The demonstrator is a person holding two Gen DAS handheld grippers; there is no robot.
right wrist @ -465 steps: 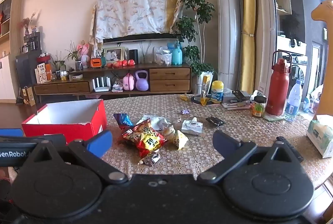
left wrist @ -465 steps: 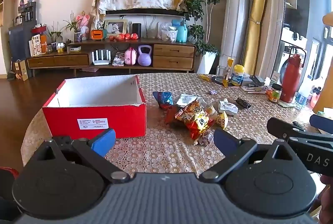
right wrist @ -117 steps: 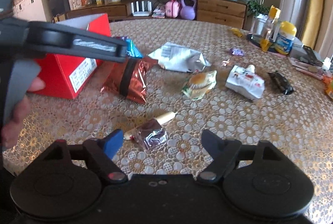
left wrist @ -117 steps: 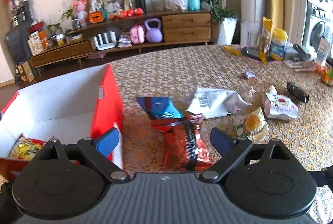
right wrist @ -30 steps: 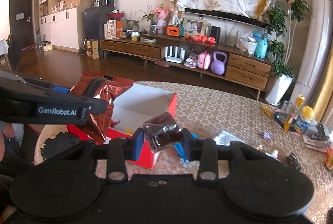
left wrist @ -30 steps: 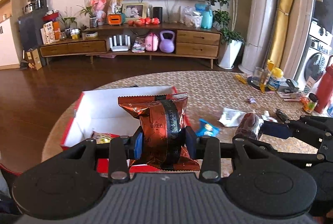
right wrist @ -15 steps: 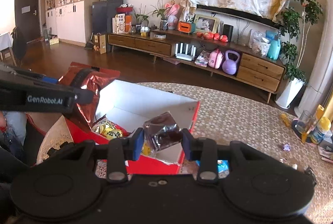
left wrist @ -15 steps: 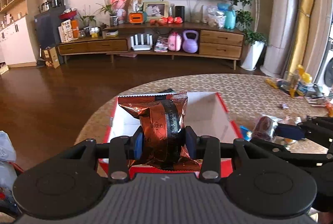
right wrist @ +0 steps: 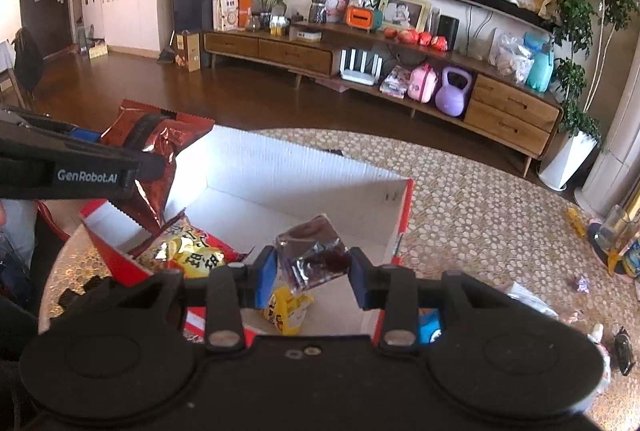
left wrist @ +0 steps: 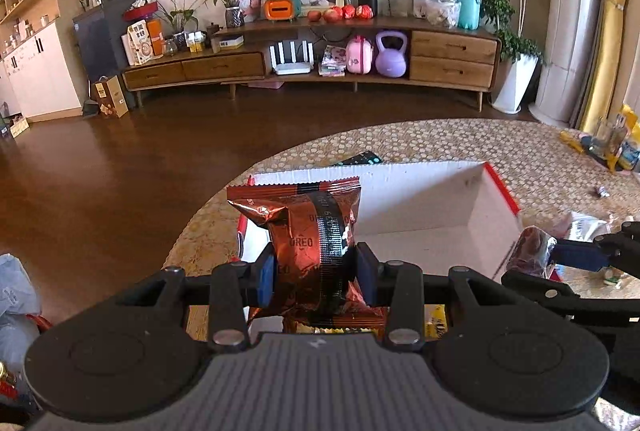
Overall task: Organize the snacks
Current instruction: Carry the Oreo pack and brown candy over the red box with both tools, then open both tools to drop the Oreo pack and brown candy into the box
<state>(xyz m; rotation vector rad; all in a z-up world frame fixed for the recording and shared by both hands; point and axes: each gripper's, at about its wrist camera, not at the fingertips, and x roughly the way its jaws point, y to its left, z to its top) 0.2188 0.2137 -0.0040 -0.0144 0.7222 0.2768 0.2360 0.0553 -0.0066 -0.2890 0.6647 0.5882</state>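
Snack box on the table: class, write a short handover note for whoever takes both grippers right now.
Left gripper: shut on the copper Oreo pack, held above the red box.
Right gripper: shut on a small silver-wrapped snack, also over the box.
Done: a yellow-and-red chip bag and a small yellow packet lie inside.
Left: release both snacks into the box, then collect the loose packets on the table to the right of it.

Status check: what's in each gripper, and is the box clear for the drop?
Left gripper shut on Oreo bag. Right gripper shut on small foil packet. Both over red box; yellow snack bags inside, far half bare. Nothing in the way.
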